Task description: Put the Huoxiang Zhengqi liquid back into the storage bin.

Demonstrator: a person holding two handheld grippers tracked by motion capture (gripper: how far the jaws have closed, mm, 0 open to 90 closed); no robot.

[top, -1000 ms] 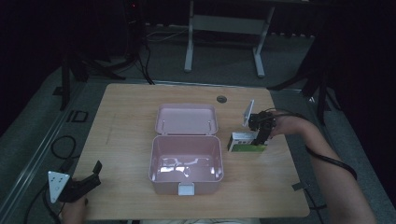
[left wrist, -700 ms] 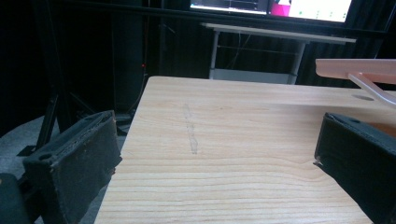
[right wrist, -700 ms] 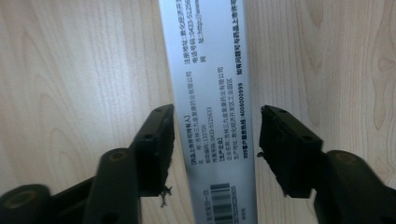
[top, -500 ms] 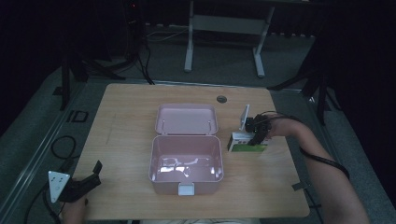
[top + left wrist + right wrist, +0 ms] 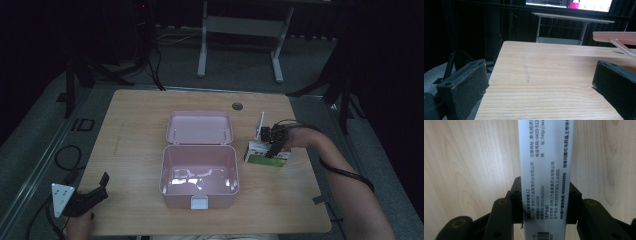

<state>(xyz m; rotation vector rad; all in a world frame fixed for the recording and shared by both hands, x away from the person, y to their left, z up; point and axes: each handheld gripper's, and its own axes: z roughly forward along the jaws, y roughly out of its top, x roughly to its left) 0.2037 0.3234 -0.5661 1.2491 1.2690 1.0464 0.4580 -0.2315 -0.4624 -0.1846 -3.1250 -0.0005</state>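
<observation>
A small white and green carton [image 5: 262,156] lies on the wooden table [image 5: 135,125], just right of an open pink box [image 5: 175,197] whose lid [image 5: 200,127] is folded back flat. My right gripper [image 5: 272,142] comes down on the carton from above. In the right gripper view, its black jaws press both long sides of the white printed carton [image 5: 546,157], so the right gripper [image 5: 544,200] is shut on it. My left gripper [image 5: 97,187] hovers at the table's near left corner, open and holding nothing. In the left gripper view, bare wood lies between the jaws of the left gripper [image 5: 537,75].
The pink box's inside looks bare and shiny. A round cable hole [image 5: 237,106] sits near the table's far edge. The pink lid's edge [image 5: 614,36] juts in at the right of the left gripper view. Cables [image 5: 65,155] lie on the floor to the left.
My right gripper has come down and slightly left onto the carton. The carton has barely shifted. The left gripper has stayed put.
</observation>
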